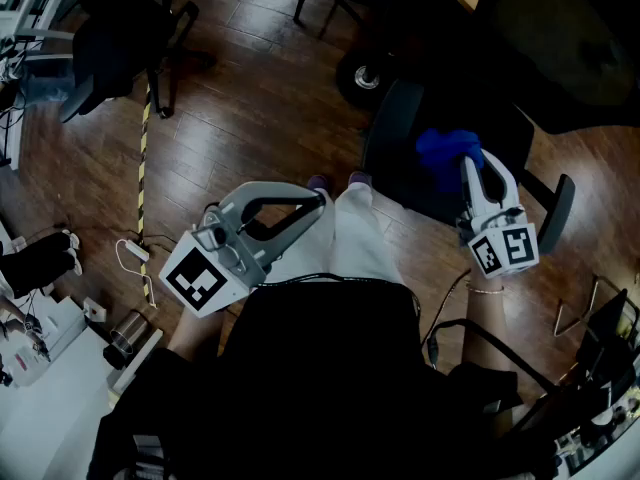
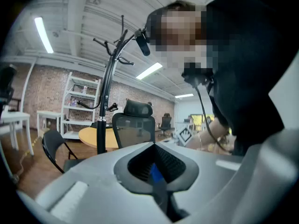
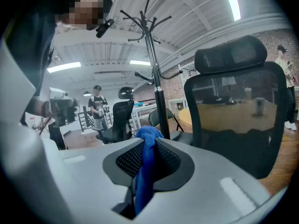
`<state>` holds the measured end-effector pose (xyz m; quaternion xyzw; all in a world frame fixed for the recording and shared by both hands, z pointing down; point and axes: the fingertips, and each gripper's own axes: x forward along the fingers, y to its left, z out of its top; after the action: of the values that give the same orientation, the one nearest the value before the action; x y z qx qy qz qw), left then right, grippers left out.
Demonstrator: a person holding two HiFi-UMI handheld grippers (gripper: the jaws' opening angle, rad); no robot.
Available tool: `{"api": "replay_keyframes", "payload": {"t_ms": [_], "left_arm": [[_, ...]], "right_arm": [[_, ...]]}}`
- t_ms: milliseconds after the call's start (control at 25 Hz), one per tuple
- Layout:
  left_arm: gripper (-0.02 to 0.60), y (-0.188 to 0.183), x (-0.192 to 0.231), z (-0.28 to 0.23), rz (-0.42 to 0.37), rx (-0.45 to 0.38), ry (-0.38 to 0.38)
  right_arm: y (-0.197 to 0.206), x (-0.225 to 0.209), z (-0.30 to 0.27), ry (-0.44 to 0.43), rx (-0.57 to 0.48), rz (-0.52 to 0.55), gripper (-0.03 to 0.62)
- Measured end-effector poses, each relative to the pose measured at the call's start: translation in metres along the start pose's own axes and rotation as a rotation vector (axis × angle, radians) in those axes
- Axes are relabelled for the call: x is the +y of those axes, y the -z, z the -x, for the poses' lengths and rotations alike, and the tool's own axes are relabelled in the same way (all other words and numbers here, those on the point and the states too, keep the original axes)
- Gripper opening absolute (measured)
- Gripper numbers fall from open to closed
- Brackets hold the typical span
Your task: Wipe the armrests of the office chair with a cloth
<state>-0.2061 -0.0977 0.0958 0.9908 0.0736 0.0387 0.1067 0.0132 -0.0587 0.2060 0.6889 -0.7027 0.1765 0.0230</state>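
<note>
The black office chair (image 1: pixel 420 158) stands just in front of me, with one armrest (image 1: pixel 556 208) showing at its right side. My right gripper (image 1: pixel 476 166) hovers over the chair and is shut on a blue cloth (image 1: pixel 448 150) that bunches out past the fingertips. In the right gripper view the cloth (image 3: pixel 147 162) is pinched in the shut jaws, and the chair's mesh back (image 3: pixel 233 111) rises close on the right. My left gripper (image 1: pixel 318 200) is held level near my legs, left of the chair, shut with nothing in it. The left gripper view looks across its shut tips (image 2: pixel 156 171) at the chair (image 2: pixel 133 125).
A coat stand (image 3: pixel 156 78) and a round wooden table (image 2: pixel 96 138) stand behind the chair. Another black chair (image 1: pixel 120 48) is at the far left. A yellow-black floor tape (image 1: pixel 143 168), cables and a power strip (image 1: pixel 133 253) lie on the wooden floor at left. A person stands far off (image 3: pixel 97 107).
</note>
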Motion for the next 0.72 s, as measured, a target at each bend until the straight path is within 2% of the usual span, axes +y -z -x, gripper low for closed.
{"api": "replay_keyframes", "payload": {"t_ms": [80,120,160,240,320,400,480,560,640,720], "left_arm": [[0.006,-0.014,0.014,0.0,0.135,-0.149,-0.022],[0.006,-0.015,0.02,0.001,0.183,-0.199,-0.034],[0.006,-0.01,0.024,0.0,0.203,-0.216,-0.043],[0.006,0.013,0.032,-0.005,0.181,-0.163,-0.051],[0.006,0.03,0.034,-0.008,0.172,-0.11,-0.038],[0.006,0.036,0.037,-0.005,0.193,-0.107,-0.024],[0.006,0.034,0.049,0.005,0.2,-0.13,-0.053],[0.006,0.031,0.063,0.02,0.197,-0.161,-0.119],[0.006,0.032,0.074,0.035,0.197,-0.178,-0.168],[0.006,0.034,0.084,0.044,0.196,-0.175,-0.185]], "right_arm": [[0.033,-0.023,-0.023,0.062,0.048,-0.05,0.049],[0.048,-0.032,-0.035,0.083,0.069,-0.063,0.049],[0.06,-0.04,-0.047,0.097,0.086,-0.063,0.049],[0.081,-0.058,-0.071,0.136,0.12,-0.036,0.049],[0.103,-0.082,-0.089,0.217,0.176,-0.031,0.049],[0.123,-0.099,-0.105,0.27,0.232,-0.044,0.049],[0.131,-0.096,-0.128,0.22,0.242,-0.054,0.049],[0.131,-0.084,-0.145,0.156,0.236,-0.039,0.049],[0.132,-0.082,-0.152,0.142,0.229,-0.026,0.049],[0.132,-0.084,-0.156,0.115,0.222,-0.032,0.049]]}}
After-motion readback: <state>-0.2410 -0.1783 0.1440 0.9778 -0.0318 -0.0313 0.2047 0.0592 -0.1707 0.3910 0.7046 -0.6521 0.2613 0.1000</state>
